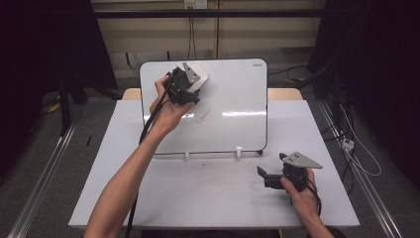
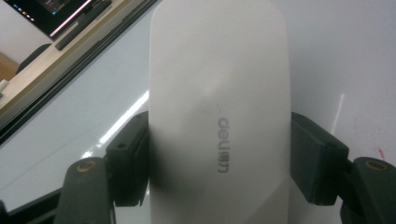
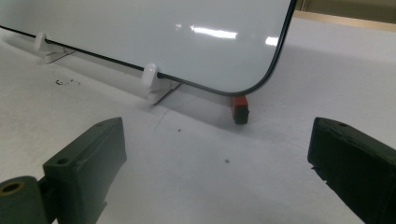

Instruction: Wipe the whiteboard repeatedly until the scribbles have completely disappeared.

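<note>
A white eraser [image 2: 217,116] with a grey logo sits upright between the pads [image 2: 133,158] of my left gripper [image 2: 219,161], which is shut on its sides. In the high view this left gripper [image 1: 190,87] holds the eraser [image 1: 202,75] against the upper left of a standing whiteboard [image 1: 233,94]. Just below the gripper, the board bears a small red scribble [image 1: 202,116]. My right gripper [image 1: 271,166] rests low over the white table [image 1: 213,193] at the lower right. Its jaws stand open and empty [image 3: 217,172] and point at the board's lower corner [image 3: 261,84].
The whiteboard stands on white clip feet [image 3: 152,77] near the table's back edge. A small red and black piece [image 3: 240,109] lies under the board's lower right corner. Dark specks dot the table in front of it. Cables trail on the floor at the right [image 1: 356,153].
</note>
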A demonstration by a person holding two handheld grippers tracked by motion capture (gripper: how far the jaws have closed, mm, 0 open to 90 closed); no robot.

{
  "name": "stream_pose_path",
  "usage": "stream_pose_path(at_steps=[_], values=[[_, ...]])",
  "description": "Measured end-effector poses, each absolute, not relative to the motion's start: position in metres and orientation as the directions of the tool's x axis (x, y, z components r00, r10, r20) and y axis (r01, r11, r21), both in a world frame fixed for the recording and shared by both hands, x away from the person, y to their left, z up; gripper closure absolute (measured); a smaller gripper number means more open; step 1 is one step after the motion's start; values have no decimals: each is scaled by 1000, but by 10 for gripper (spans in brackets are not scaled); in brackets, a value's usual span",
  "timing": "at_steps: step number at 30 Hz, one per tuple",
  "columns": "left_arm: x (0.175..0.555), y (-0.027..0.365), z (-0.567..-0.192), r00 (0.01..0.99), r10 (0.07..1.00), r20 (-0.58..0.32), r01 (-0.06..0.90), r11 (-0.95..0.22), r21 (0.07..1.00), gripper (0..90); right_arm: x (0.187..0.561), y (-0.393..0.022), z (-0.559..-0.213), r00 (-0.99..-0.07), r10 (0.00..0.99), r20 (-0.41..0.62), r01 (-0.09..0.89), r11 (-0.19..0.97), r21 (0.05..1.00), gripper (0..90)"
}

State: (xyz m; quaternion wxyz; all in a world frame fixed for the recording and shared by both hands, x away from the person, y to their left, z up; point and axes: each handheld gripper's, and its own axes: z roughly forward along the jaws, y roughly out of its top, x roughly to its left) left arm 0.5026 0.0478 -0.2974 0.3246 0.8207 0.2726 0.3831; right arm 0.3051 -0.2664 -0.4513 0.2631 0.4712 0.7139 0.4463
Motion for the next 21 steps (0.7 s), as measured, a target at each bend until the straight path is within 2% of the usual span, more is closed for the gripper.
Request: stream_pose_path(at_steps=[2, 15, 21], values=[[500, 44, -300, 541, 692, 479, 184, -653, 735, 311, 304, -266, -451, -417, 908, 46, 437, 156, 886, 44], [487, 39, -316, 569, 663, 486, 183, -678, 711, 311, 305, -264, -451, -420, 907, 39, 436, 163, 885, 44], [479, 22, -324, 582, 641, 500, 171, -697, 696, 311, 306, -262, -451, -425, 905, 33, 431, 169, 887, 44]])
